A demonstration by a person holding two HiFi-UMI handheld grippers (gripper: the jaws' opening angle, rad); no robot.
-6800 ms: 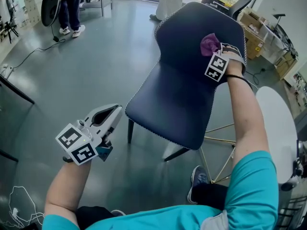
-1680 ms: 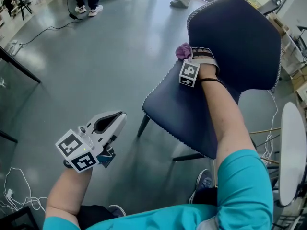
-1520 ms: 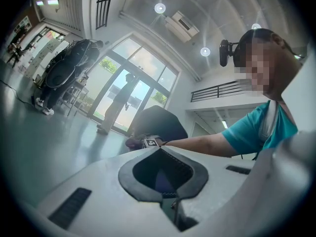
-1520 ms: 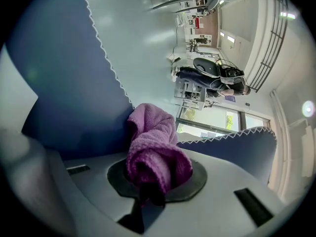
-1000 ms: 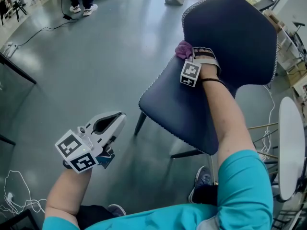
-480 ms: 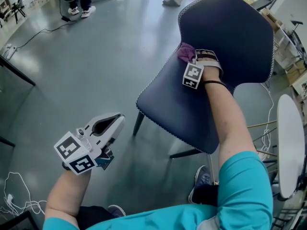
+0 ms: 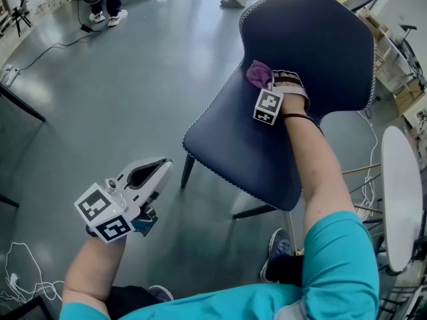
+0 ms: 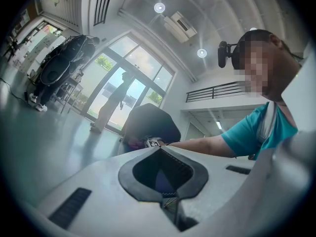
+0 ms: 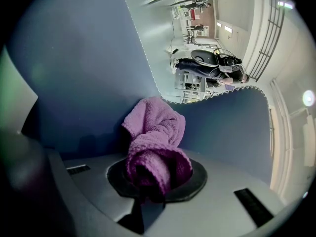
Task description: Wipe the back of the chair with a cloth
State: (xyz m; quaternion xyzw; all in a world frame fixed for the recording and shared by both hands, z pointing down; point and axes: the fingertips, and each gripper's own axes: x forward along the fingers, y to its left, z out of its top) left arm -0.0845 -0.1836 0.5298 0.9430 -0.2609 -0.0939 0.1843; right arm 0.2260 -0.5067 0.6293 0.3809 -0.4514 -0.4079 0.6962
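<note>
Since 6.8 s ago: R gripper (image 7: pixel 269 80) w/ cloth (image 7: pixel 257 74) has gone from upper right of the backrest down to its lower left edge, next to the bend into the seat. Vs 0.5 s ago: hardly any shift. L gripper (image 7: pixel 159 171) approx. same spot, near left, over grey floor (image 7: pixel 100 79).

Cloth: purple, looped terry-type weave, bunched into 1 thick roll w/ folded-over free end. In R gripper view the roll (image 9: pixel 155 132) comes out of the jaw pocket and runs straight away from the jaws; free end lies against the chair surface, looks to be touching. Head view: long axis runs from gripper toward far left, short.

Chair (image 7: pixel 307 39): navy, white stitched edging, dark legs. Backrest on far right, seat toward near left. Same navy surface fills R gripper view (image 9: pixel 74 58).

Jaws:
- R gripper (image 9: pixel 158 179): clenched on the cloth roll.
- L gripper (image 8: pixel 165 181): jaws together, nothing between, well apart from chair.

White round table (image 7: pixel 400 199) at right edge.
</note>
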